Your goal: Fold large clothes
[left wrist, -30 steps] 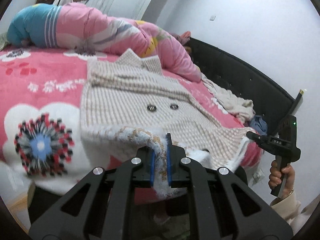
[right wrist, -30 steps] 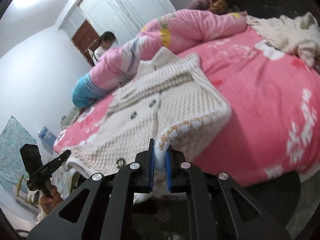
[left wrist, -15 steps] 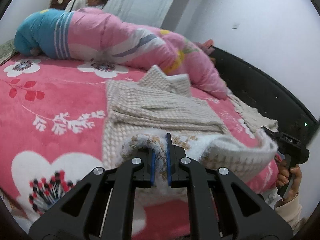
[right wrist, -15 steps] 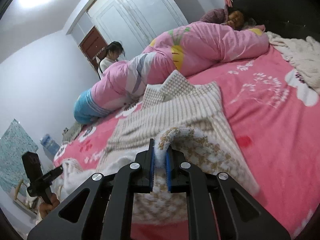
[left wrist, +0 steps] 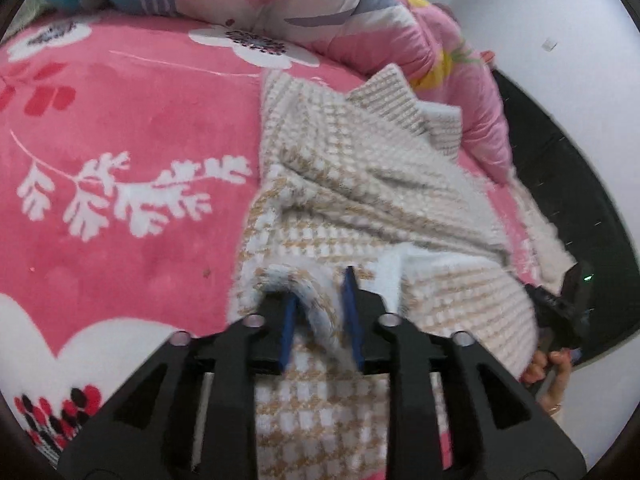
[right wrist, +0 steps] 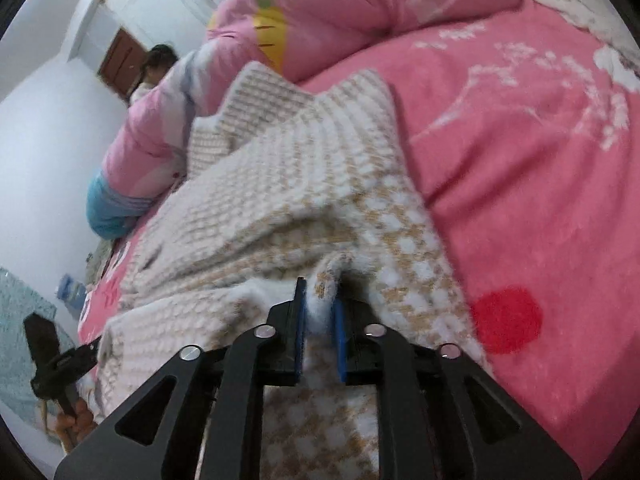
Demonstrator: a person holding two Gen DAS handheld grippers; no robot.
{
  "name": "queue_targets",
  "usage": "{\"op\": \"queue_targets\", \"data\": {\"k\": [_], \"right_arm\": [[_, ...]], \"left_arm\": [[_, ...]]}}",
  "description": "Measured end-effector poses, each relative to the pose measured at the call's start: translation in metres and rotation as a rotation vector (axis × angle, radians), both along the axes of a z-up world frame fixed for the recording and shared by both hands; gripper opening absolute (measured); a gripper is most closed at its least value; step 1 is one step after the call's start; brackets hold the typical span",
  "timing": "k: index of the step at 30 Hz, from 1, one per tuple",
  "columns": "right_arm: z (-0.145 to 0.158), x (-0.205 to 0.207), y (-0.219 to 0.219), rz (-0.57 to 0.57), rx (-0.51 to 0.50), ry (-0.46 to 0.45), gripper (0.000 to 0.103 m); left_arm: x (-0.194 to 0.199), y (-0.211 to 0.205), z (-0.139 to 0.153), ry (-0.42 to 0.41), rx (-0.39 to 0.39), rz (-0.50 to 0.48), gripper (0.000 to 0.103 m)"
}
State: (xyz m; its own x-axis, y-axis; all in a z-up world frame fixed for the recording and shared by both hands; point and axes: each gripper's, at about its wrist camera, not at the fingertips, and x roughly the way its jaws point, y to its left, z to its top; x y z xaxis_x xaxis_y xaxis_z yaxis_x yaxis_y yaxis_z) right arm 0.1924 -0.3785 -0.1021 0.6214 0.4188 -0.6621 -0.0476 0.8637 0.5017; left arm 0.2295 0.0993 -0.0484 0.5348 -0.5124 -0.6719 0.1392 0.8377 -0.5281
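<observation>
on my left wrist view the pink bedspread (left wrist: 120, 128) with its white flowers fills the left side, and the checked beige and white jacket (left wrist: 360, 184) lies on it to the right, its bottom part doubled up over the chest. the collar points up toward the rolled pink quilt (left wrist: 320, 8) at the far side of the bed. my left gripper (left wrist: 318, 300) sits low over the near hem with its blue fingers (left wrist: 288, 320) spread apart; a fuzzy fold of the hem stands loosely between them, against the left one and clear of the right. at the right edge i can see my other hand (left wrist: 550, 368) on the handle of the second tool, in front of the dark headboard (left wrist: 580, 200).

on my right wrist view the left tool (right wrist: 56, 360) shows at the lower left. the jacket (right wrist: 300, 184) runs across the middle, and my right gripper (right wrist: 320, 312) has its fingers (right wrist: 300, 320) only narrowly apart, with a white fluffy ridge of the hem filling the gap and touching both. a woman (right wrist: 154, 68) stands behind the quilt (right wrist: 340, 12), and the bedspread (right wrist: 540, 160) stretches off to the right.
</observation>
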Motion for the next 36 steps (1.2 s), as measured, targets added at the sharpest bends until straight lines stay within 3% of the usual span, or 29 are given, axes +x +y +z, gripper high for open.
{"op": "queue_targets", "data": {"k": [1, 3, 4, 6, 9, 13, 18, 21, 24, 28, 31, 33, 36], "right_arm": [[0.002, -0.001, 0.002, 0.017, 0.011, -0.001, 0.038], [0.01, -0.007, 0.005, 0.037, 0.016, -0.011, 0.052], [0.015, -0.011, 0.006, 0.04, 0.01, -0.018, 0.06], [0.026, -0.021, 0.008, 0.037, -0.005, -0.038, 0.071], [0.036, -0.044, 0.008, 0.057, 0.021, -0.058, 0.073], [0.037, -0.082, 0.002, 0.06, 0.045, -0.052, 0.076], [0.031, -0.14, -0.015, 0.025, 0.077, -0.042, 0.076], [0.013, -0.158, -0.023, -0.003, 0.106, 0.014, 0.076], [-0.006, -0.153, -0.031, -0.043, 0.146, 0.068, 0.076], [-0.006, -0.136, -0.041, -0.099, 0.183, 0.038, 0.076], [-0.013, -0.116, -0.048, -0.166, 0.19, 0.043, 0.062], [-0.02, -0.106, -0.054, -0.209, 0.219, 0.037, 0.056], [-0.021, -0.1, -0.055, -0.237, 0.211, 0.017, 0.048]], "left_arm": [[-0.002, 0.004, 0.003, -0.008, -0.027, 0.001, 0.041], [-0.012, 0.013, 0.013, -0.05, -0.017, 0.05, 0.078], [-0.017, 0.016, 0.019, -0.078, 0.012, 0.087, 0.081], [-0.029, 0.022, 0.031, -0.129, 0.031, 0.11, 0.082], [-0.05, 0.033, 0.04, -0.149, 0.005, 0.11, 0.083], [-0.087, 0.029, 0.041, -0.175, 0.013, 0.038, 0.083], [-0.131, 0.005, 0.02, -0.173, -0.012, -0.103, 0.083], [-0.143, -0.011, -0.008, -0.122, 0.033, -0.124, 0.083], [-0.134, -0.009, -0.035, -0.061, -0.03, -0.086, 0.083], [-0.117, 0.01, -0.037, -0.114, -0.167, 0.008, 0.083], [-0.103, 0.013, -0.043, -0.116, -0.208, 0.055, 0.083], [-0.099, 0.009, -0.041, -0.135, -0.192, 0.079, 0.082], [-0.093, -0.007, -0.036, -0.15, -0.062, 0.108, 0.073]]}}
